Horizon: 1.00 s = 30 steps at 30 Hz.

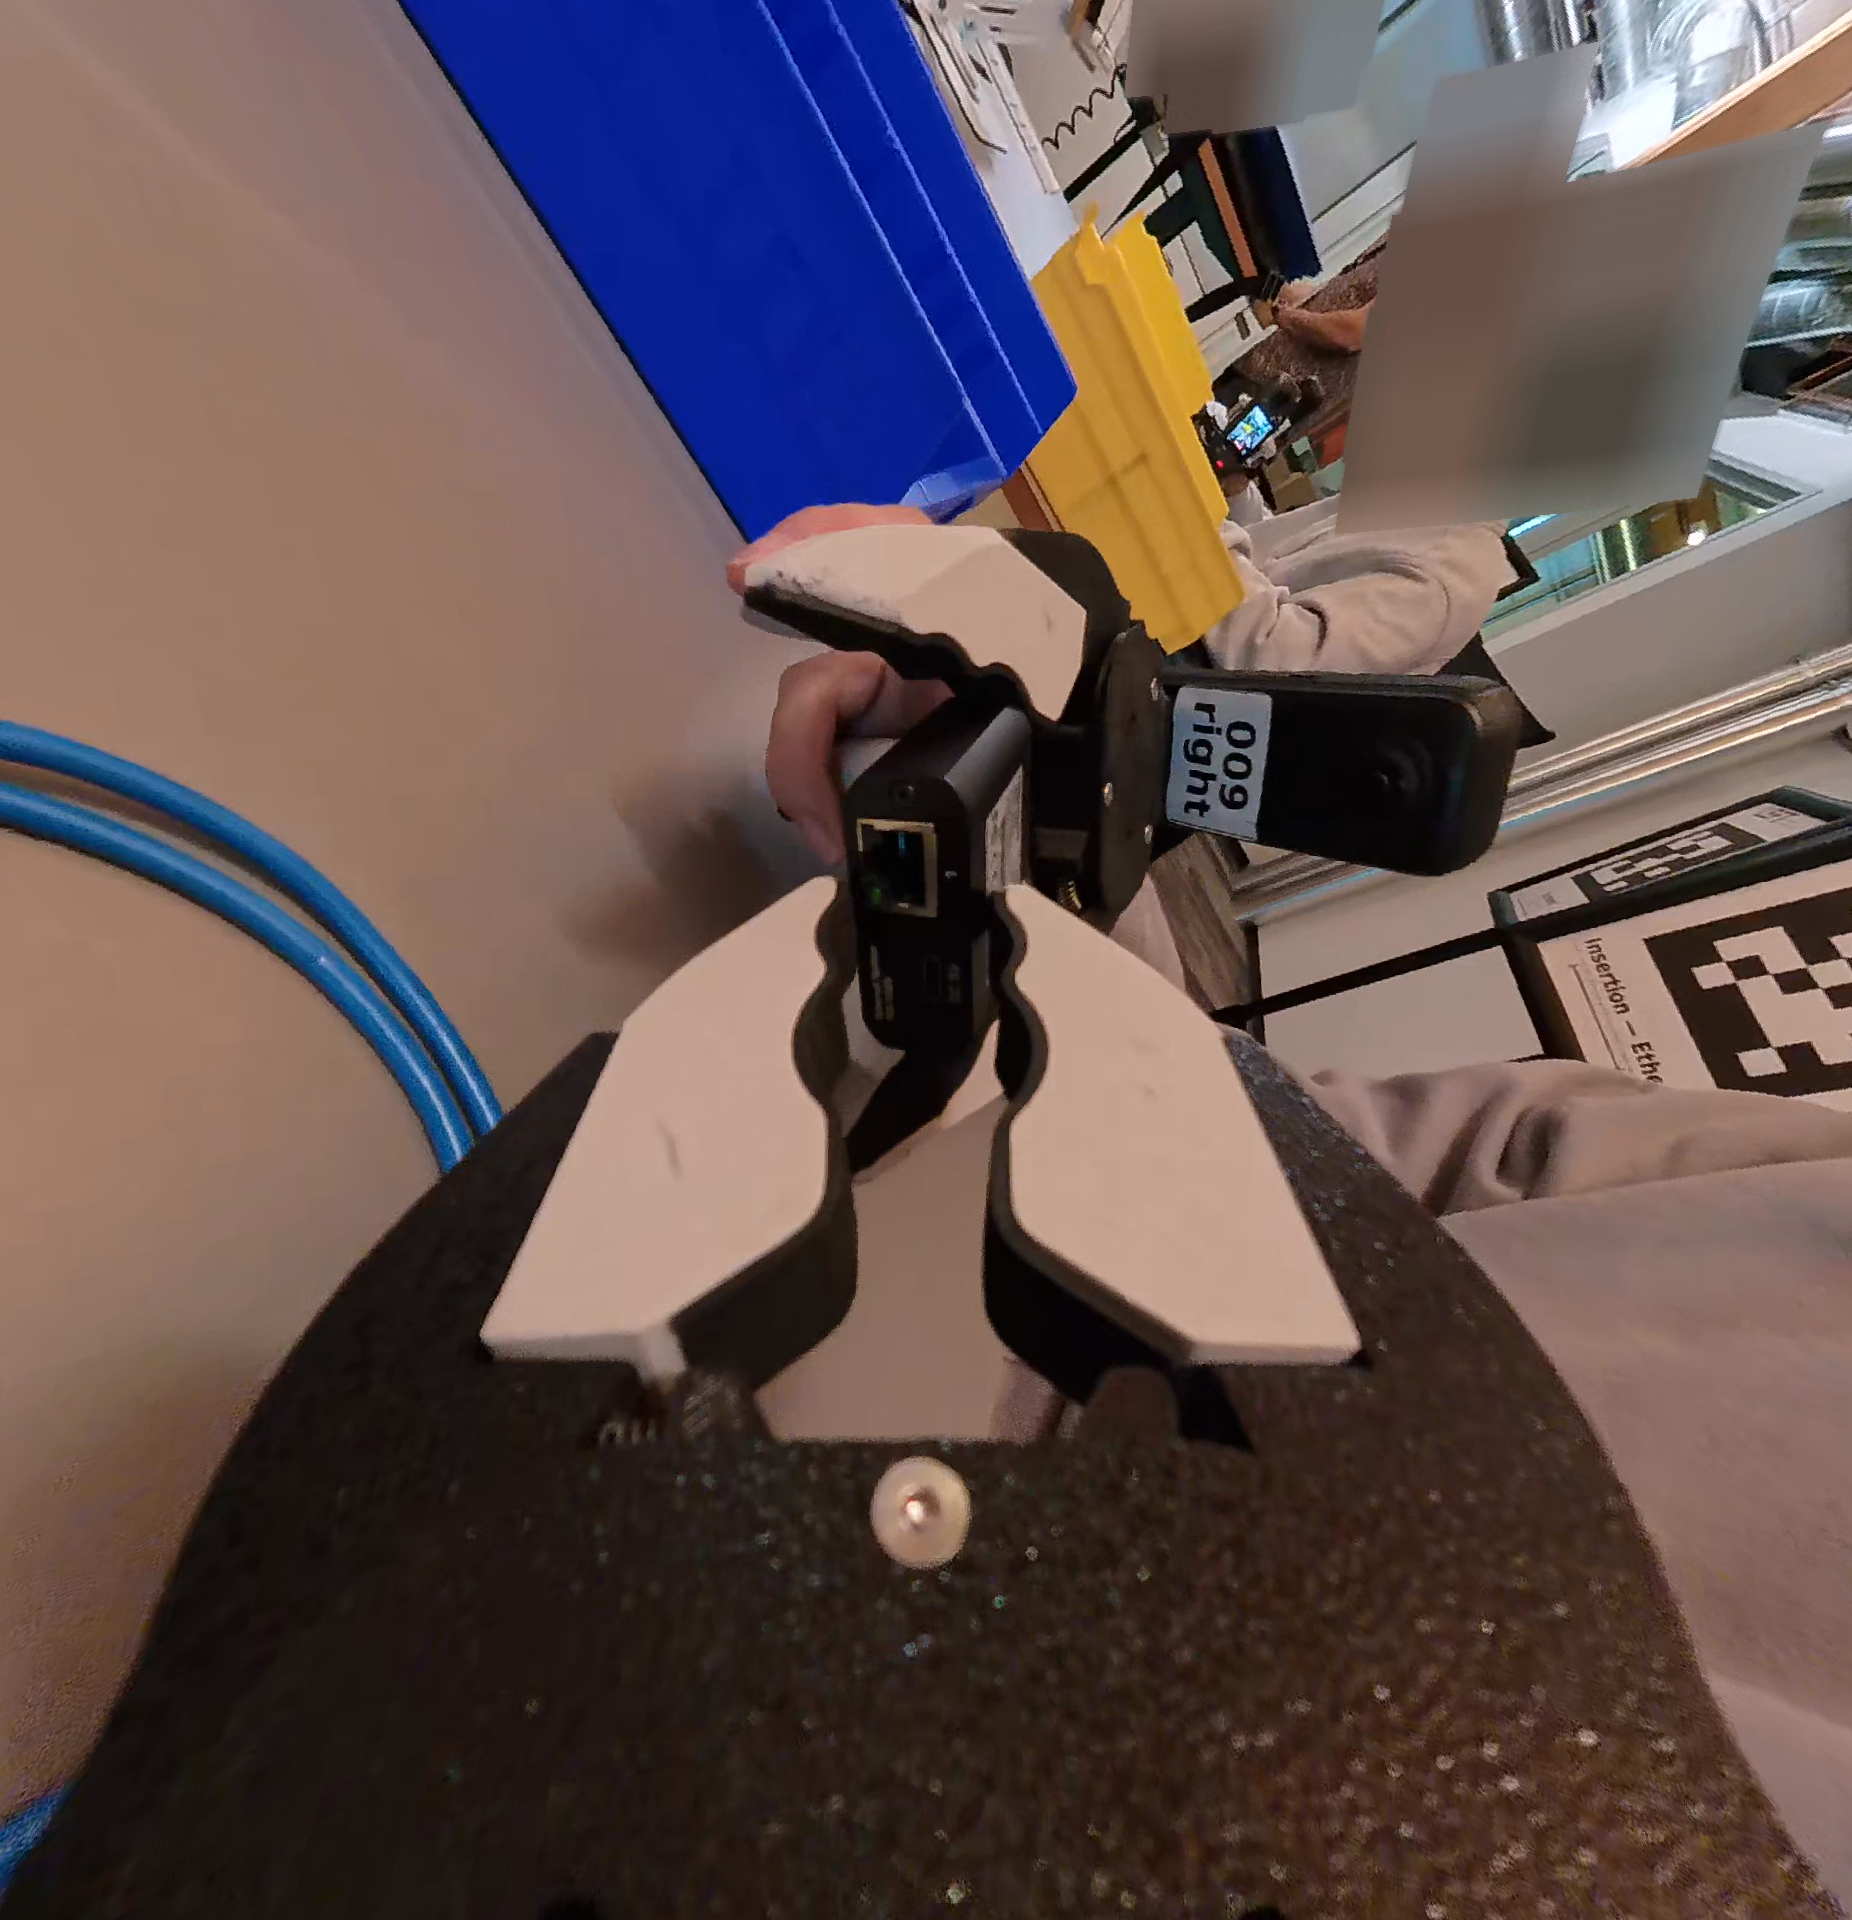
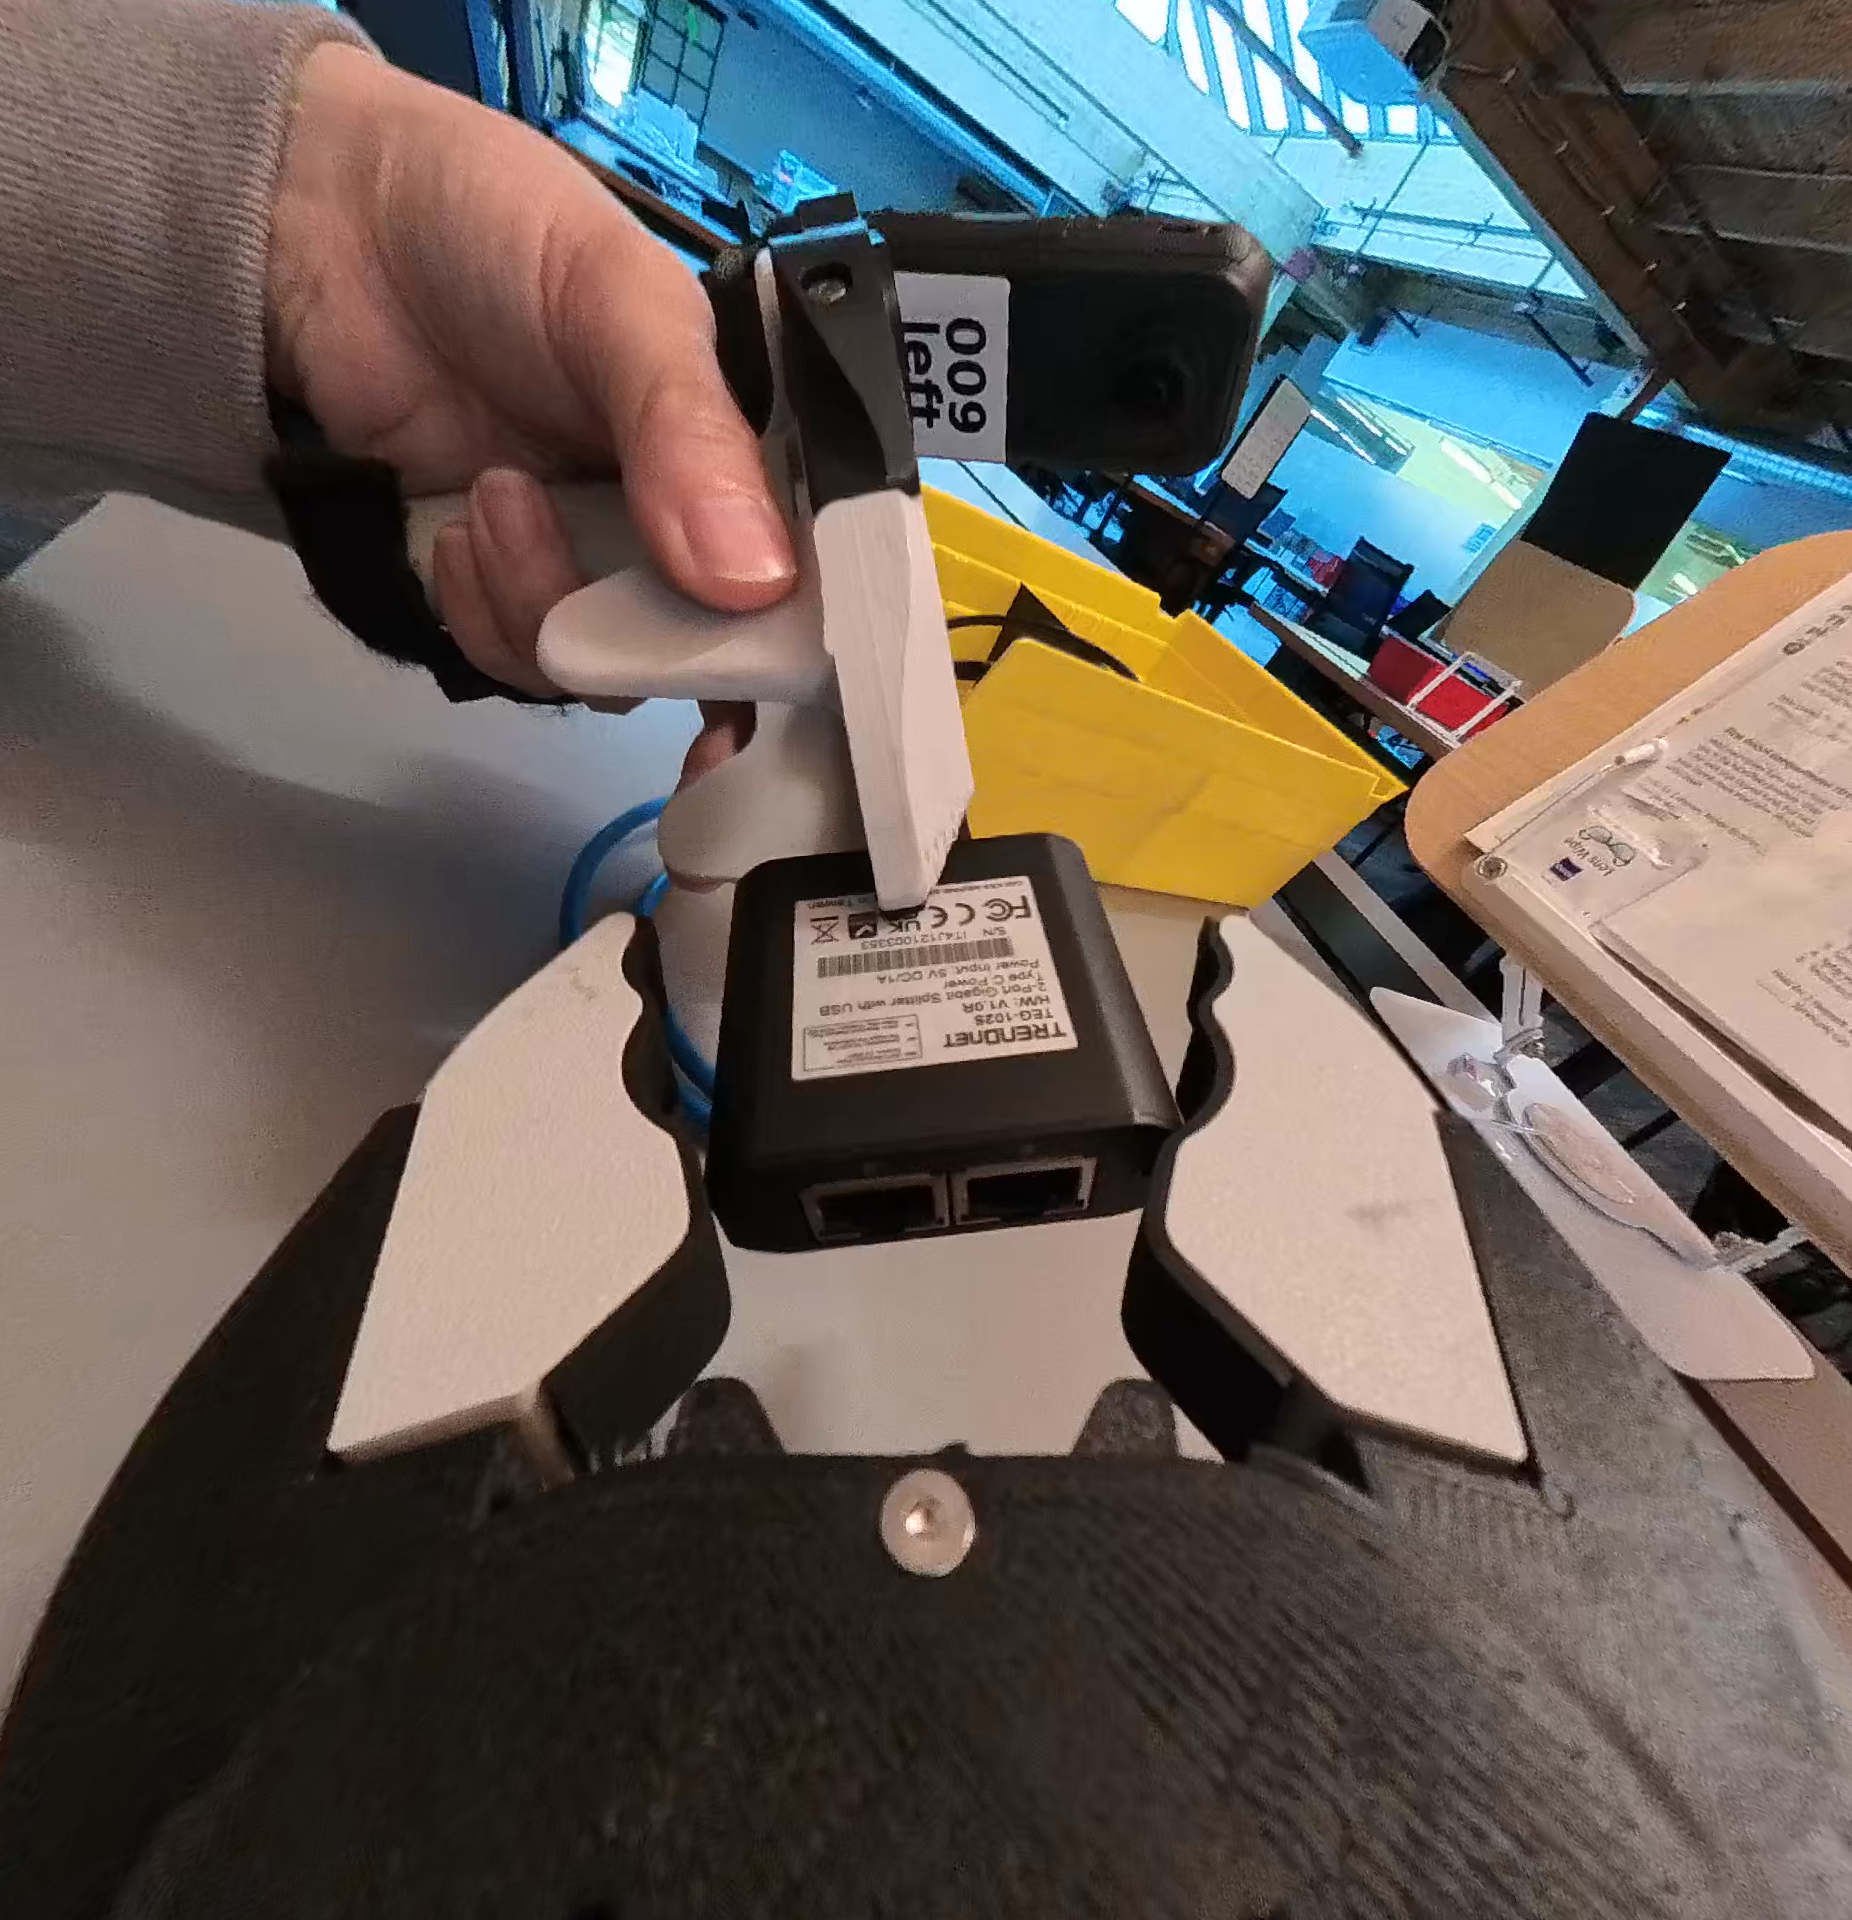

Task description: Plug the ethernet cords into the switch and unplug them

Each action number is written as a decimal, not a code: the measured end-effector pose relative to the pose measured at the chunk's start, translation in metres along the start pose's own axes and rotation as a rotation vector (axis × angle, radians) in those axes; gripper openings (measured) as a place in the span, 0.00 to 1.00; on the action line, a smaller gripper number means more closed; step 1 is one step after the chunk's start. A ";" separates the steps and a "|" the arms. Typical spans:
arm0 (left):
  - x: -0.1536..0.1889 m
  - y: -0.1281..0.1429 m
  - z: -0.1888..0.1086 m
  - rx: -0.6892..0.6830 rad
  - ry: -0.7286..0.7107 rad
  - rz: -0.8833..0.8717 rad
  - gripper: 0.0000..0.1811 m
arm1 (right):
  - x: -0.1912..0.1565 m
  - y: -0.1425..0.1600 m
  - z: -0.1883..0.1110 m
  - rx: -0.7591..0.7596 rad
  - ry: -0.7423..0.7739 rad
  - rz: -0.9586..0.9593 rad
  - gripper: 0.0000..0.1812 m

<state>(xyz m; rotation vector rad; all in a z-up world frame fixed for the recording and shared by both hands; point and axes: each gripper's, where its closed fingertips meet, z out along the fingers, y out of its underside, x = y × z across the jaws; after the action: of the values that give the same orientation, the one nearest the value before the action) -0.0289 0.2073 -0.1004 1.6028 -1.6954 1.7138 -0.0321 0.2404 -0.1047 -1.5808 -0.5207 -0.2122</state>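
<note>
Left wrist view: left gripper [image 1: 917,940] clamped on switch [image 1: 917,904].
Right gripper [image 2: 927,1049]: we see fingers apart, flanking it.
Switch: we judge light, rigid, slick; hold flat sides.
Cords [image 1: 278,894]: unplugged.

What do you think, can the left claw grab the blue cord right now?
Probably not yet. The left claw is shut on the black switch, so it looks full. The blue cord lies off to its side, with nothing blocking it.

A blue bin [image 1: 797,239] is seen beside a yellow bin [image 1: 1130,416]; printed sheets [image 2: 1774,790] are laid on a wooden board [image 2: 1504,748].
</note>
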 end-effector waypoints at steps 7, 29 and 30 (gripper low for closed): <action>0.007 -0.009 -0.007 0.015 0.009 -0.003 0.13 | 0.002 -0.016 -0.006 0.114 -0.009 0.054 0.43; -0.018 -0.042 -0.068 0.148 -0.375 0.348 0.17 | 0.060 0.000 -0.038 0.110 0.188 0.399 0.42; -0.035 -0.037 -0.081 0.082 -0.506 0.392 0.19 | 0.065 0.004 -0.039 0.104 0.213 0.426 0.42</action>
<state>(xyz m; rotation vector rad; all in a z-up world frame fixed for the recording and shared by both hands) -0.0282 0.3022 -0.0855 1.9703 -2.3348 1.6434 0.0334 0.2149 -0.0764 -1.5083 -0.0235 -0.0279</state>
